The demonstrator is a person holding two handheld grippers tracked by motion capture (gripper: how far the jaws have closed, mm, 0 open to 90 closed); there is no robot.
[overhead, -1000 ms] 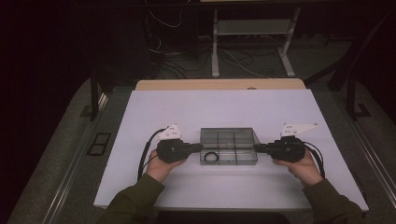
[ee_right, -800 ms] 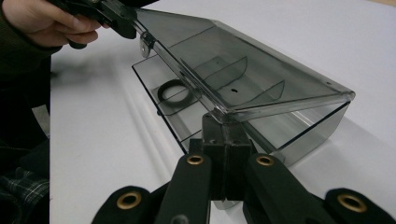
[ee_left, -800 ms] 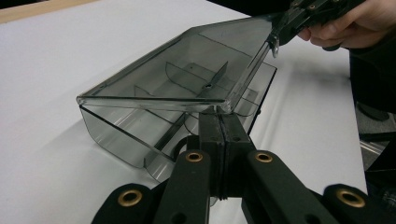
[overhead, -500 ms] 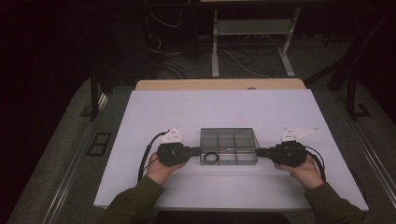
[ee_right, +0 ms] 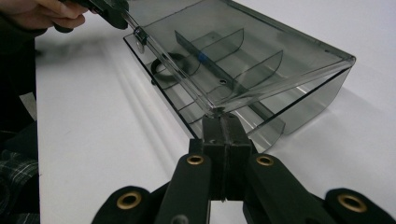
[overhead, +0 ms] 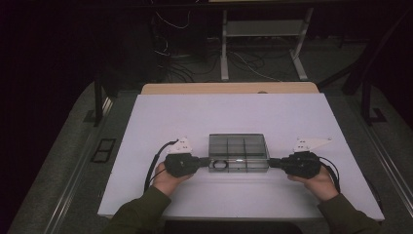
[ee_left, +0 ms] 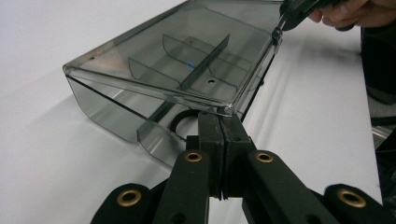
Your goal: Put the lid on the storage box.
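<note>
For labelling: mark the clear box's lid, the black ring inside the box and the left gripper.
clear box's lid (ee_left: 140, 70), left gripper view, top panel.
black ring (ee_left: 180, 122), left gripper view, its visible arc.
left gripper (overhead: 206, 161), high view, jaw tips.

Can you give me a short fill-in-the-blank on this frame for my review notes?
1. The smoky plastic box is split by ____ into compartments.
2. Each claw, left claw and right claw, has its jaws ____.
3. The box's lid is ____ at the front.

Missing words: dividers; shut; raised

light: dim room, bright table (overhead: 272, 117) | shadows: soft | glare: faint on lid | focus: sharp
</note>
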